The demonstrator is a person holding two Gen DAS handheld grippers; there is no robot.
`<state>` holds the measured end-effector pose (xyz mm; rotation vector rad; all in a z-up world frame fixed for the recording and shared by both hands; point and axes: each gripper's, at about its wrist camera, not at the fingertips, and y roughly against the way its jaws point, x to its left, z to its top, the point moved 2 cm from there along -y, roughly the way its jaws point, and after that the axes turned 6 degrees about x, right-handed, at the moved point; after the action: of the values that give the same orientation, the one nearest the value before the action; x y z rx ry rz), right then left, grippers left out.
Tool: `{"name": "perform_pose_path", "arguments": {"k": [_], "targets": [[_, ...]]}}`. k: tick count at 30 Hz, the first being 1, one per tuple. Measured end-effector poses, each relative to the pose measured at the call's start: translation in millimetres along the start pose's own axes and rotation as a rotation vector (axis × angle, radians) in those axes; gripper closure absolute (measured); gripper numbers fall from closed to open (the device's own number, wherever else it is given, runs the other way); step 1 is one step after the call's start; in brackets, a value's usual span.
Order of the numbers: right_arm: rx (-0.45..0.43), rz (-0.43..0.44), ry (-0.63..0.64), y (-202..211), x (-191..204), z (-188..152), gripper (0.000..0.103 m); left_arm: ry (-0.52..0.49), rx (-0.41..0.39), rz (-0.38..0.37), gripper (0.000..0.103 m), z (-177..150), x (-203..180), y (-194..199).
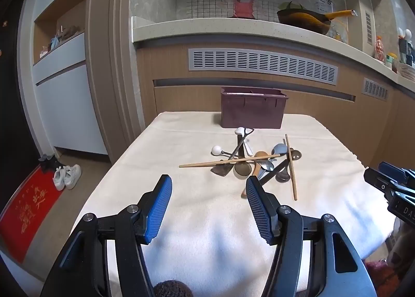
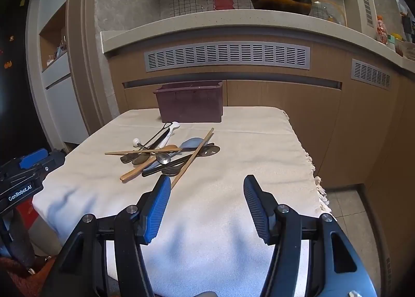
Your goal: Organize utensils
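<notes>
A heap of utensils (image 1: 255,163) lies mid-table: metal and wooden spoons, a white-handled spoon, a small spatula and two wooden chopsticks (image 1: 228,161). Behind it stands a dark brown plastic box (image 1: 253,110). My left gripper (image 1: 208,185) hovers open above the cloth in front of the heap, its right finger (image 1: 258,203) hiding the near end of a wooden spoon. In the right wrist view the same heap (image 2: 166,155) and box (image 2: 190,104) sit ahead to the left, and my right gripper (image 2: 206,188) is open and empty, its left fingertip beside a chopstick (image 2: 193,157).
A cream cloth (image 1: 207,232) covers the small table (image 2: 233,146), whose fringed right edge drops to the floor. A wooden counter with vents rises behind. White shoes (image 1: 67,176) and a red mat (image 1: 28,209) lie on the floor at left.
</notes>
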<state>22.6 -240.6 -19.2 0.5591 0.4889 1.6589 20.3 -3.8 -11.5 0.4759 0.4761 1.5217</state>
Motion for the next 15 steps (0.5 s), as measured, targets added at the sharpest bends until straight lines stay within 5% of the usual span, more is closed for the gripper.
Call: {"name": "perform_pose_path", "arguments": {"k": [15], "targets": [[0.008,0.002,-0.004,-0.3,0.2,0.6,0.046,0.002,0.006,-0.005,0.043,-1.9,2.7,-1.2]]}}
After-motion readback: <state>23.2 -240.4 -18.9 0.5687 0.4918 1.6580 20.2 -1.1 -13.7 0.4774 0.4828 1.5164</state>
